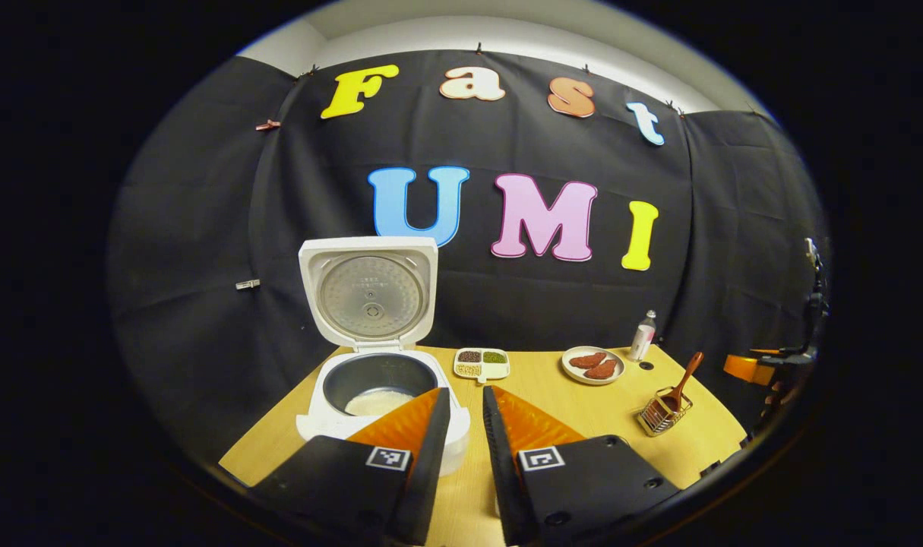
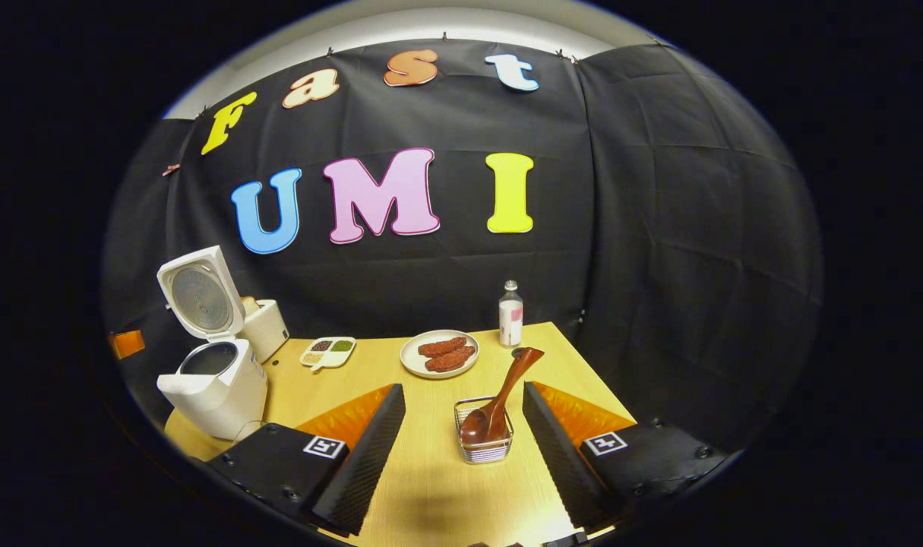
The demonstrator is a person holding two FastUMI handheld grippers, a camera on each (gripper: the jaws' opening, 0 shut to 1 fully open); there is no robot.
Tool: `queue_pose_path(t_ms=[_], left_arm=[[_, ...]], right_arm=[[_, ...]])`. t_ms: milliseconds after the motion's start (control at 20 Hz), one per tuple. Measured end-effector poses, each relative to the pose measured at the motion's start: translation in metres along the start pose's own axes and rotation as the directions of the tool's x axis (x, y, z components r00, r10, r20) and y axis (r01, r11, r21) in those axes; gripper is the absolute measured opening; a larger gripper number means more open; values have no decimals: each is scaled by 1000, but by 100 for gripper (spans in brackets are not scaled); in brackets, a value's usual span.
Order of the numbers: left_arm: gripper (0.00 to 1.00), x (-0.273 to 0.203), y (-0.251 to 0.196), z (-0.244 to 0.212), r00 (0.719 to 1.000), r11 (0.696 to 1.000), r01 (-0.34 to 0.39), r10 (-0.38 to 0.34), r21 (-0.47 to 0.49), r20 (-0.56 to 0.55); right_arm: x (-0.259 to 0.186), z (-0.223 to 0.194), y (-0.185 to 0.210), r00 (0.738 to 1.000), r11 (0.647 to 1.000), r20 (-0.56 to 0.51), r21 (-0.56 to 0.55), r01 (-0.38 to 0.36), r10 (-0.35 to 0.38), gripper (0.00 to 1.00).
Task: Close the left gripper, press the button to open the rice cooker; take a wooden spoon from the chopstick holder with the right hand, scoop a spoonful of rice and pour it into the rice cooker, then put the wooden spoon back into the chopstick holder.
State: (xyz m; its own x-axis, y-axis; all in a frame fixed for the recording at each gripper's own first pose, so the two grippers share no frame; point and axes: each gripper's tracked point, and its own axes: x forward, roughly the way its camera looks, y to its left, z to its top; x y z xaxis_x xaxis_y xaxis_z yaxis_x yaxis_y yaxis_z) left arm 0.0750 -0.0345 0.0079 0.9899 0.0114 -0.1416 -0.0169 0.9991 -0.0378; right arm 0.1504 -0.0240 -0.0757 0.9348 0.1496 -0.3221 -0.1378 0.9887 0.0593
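Rice cooker (image 1: 381,380) on the table (image 1: 583,410), lid up, pale rice showing in the bottom of the dark pot – sits just ahead of the left gripper (image 1: 466,403), a little to that gripper's left, with one finger overlapping its front rim. Left gripper: narrow gap between the fingers, not quite closed, nothing held. Well off from the rice cooker, toward the other end of the table, a wire chopstick holder (image 2: 484,441) with the wooden spoon (image 2: 499,403) in it, bowl down and handle leaning up and away. Sits straight ahead of the right gripper (image 2: 461,399), between its wide-open fingers but touching neither – nothing gripped. Between rice cooker and chopstick holder, farther back: a small divided dish of grains (image 1: 482,363), then a plate (image 2: 440,354) with reddish pieces, then a small bottle (image 2: 510,313) near the back edge.
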Motion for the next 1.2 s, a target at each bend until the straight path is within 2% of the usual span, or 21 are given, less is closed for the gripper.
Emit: queue_pose_path(t_ms=[150,200,250,350,450,800,1050,1200], left_arm=[[48,-2,-6,-5,1000,1000,15,-15,-21,-10],[56,-2,-8,-6,1000,999,20,-20,-29,-10],[70,-2,-11,-7,1000,999,24,-25,-36,-15],[90,-1,-17,-10,999,999,26,-26,-36,-25],[97,1,-17,-10,1000,1000,8,-9,-21,-25],[97,11,-29,-26,996,997,-55,51,-51,-72],[97,12,-35,-38,985,990,-132,124,-57,-123],[97,7,-42,-42,978,986,-164,157,-37,-140]], right_arm=[[12,3,-12,1000,1000,-7,12,12,-12,97],[17,2,-16,1000,1000,-19,22,17,-16,97],[21,0,-20,999,999,-34,43,17,-15,97],[32,-8,-24,997,997,-73,80,18,-12,98],[42,-20,-31,993,995,-121,95,19,-8,98],[97,-56,-48,964,958,-264,285,37,42,99],[150,-69,-57,950,942,-303,335,29,79,98],[180,-91,-59,926,915,-363,400,56,102,99]])
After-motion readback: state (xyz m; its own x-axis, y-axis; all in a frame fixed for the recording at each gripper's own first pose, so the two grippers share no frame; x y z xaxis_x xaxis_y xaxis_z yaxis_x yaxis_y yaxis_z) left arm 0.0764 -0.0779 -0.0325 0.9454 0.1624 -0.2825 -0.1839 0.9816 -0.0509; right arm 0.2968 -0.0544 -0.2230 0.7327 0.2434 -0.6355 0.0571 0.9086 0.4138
